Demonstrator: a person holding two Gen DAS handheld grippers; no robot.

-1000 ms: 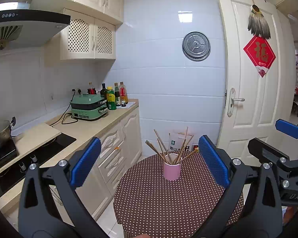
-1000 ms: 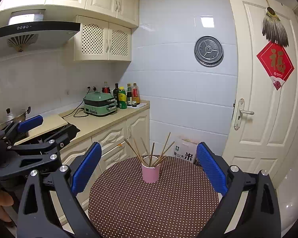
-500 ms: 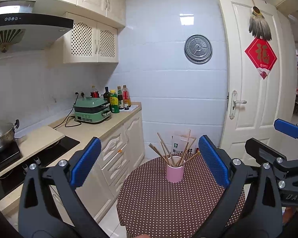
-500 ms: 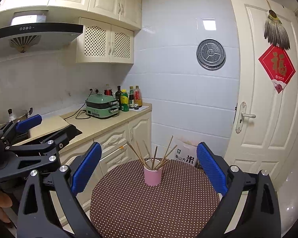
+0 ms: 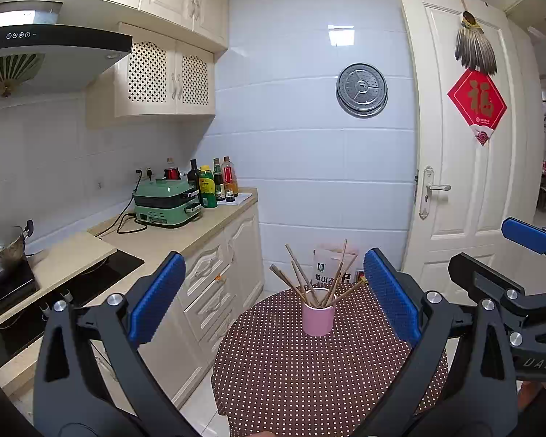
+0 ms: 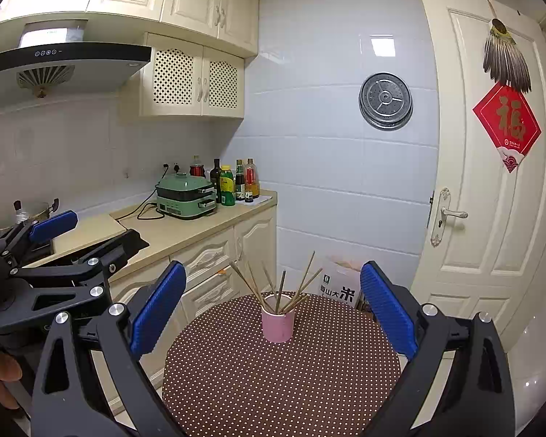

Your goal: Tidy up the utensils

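A pink cup (image 5: pixel 318 317) stands on a round table with a brown dotted cloth (image 5: pixel 302 375). Several wooden chopsticks (image 5: pixel 301 279) stand fanned out in it. The cup (image 6: pixel 277 325) and chopsticks (image 6: pixel 277 287) also show in the right wrist view. My left gripper (image 5: pixel 273 302) is open and empty, held back from the cup and above the table's near side. My right gripper (image 6: pixel 269 313) is open and empty, level with the left one. The right gripper shows at the left view's right edge (image 5: pixel 520 255), the left gripper at the right view's left edge (image 6: pixel 51 255).
A kitchen counter (image 5: pixel 156 240) runs along the left with a green cooker (image 5: pixel 165 202), bottles (image 5: pixel 214 185), a hob (image 5: pixel 54 291) and a pot (image 5: pixel 2 251). A rice bag (image 6: pixel 340 284) stands on the floor behind the table. A white door (image 5: pixel 466 182) is at the right.
Both views have shifted slightly, so the cup and table sit a little further right in each frame. Both grippers stay open and empty.
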